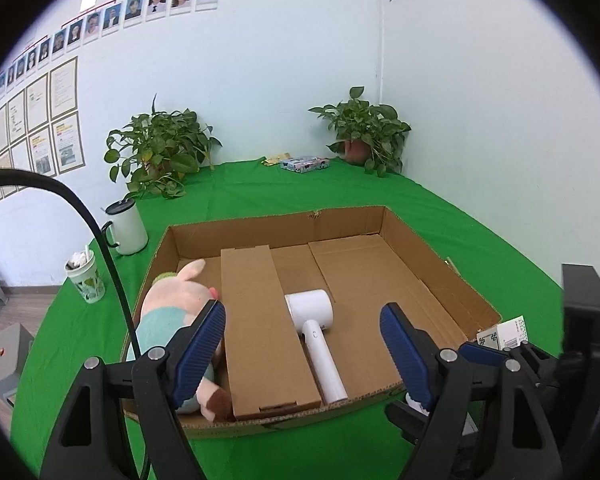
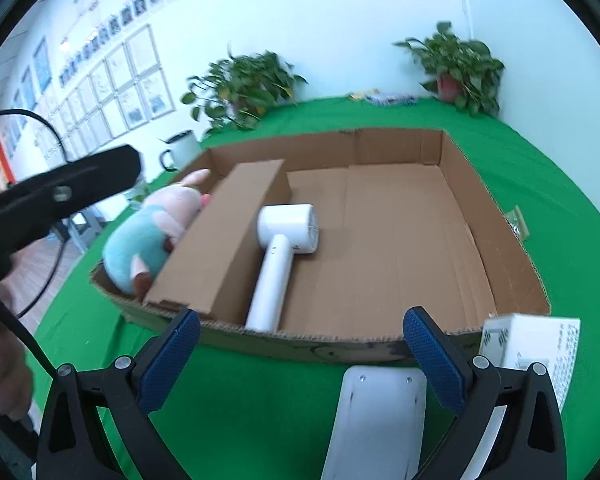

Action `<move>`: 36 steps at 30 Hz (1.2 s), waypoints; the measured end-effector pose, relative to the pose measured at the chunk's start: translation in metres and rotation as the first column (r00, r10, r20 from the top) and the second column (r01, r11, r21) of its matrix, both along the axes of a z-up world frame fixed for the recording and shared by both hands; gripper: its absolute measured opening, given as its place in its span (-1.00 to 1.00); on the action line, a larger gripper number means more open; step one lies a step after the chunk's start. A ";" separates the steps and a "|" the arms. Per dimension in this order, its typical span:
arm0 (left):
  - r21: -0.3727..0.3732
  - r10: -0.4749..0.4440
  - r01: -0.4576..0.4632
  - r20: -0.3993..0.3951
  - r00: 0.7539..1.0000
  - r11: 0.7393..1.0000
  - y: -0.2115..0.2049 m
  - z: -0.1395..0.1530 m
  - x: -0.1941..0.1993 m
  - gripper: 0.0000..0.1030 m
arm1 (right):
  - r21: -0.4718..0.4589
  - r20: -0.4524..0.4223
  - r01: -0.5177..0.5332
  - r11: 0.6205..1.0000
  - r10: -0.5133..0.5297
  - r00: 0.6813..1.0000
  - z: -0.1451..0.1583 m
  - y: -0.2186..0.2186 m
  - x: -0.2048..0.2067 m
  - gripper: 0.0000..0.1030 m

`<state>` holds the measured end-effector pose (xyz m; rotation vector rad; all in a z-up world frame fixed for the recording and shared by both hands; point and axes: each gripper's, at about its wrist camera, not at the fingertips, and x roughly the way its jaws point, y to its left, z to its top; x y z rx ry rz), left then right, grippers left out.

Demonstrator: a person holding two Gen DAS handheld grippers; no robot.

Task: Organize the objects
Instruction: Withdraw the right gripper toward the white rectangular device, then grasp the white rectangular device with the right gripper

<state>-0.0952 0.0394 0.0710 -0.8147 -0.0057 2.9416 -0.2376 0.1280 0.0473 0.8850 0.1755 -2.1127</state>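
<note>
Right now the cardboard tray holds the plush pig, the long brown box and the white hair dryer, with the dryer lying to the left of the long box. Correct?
Not quite. The white hair dryer lies to the right of the long brown box; the plush pig is on its left. The left wrist view shows all three inside the cardboard tray.

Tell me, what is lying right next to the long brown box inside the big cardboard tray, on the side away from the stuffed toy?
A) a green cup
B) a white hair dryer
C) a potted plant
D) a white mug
B. The white hair dryer lies flat on the floor of the big cardboard tray, alongside the long brown box, with the stuffed toy on the box's other side.
</note>
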 end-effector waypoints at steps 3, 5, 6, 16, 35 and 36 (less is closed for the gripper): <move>0.014 0.024 -0.025 0.024 0.999 1.000 -0.007 -0.015 0.012 0.54 | -0.026 0.025 -0.062 0.998 0.063 0.998 -0.006 0.017 0.014 0.98; 0.044 0.037 -0.040 0.060 0.997 0.998 -0.014 -0.026 0.018 0.54 | -0.046 0.044 -0.101 0.994 0.103 0.994 -0.012 0.025 0.023 0.98; 0.050 0.040 -0.044 0.067 0.997 0.998 -0.016 -0.029 0.020 0.54 | -0.051 0.044 -0.116 0.992 0.119 0.992 -0.015 0.028 0.028 0.99; 0.078 -0.001 -0.014 0.189 0.982 0.997 -0.011 -0.071 0.032 0.54 | 0.031 0.035 -0.121 0.992 0.120 0.992 -0.048 0.046 0.041 0.99; 0.174 -0.075 0.023 0.302 0.950 0.985 -0.006 -0.094 0.022 0.54 | 0.212 0.119 0.012 0.977 -0.038 0.992 -0.080 0.045 0.006 0.98; 0.175 -0.071 0.018 0.303 0.950 0.984 -0.008 -0.094 0.023 0.54 | 0.227 0.130 0.018 0.974 -0.049 0.990 -0.085 0.042 0.004 0.98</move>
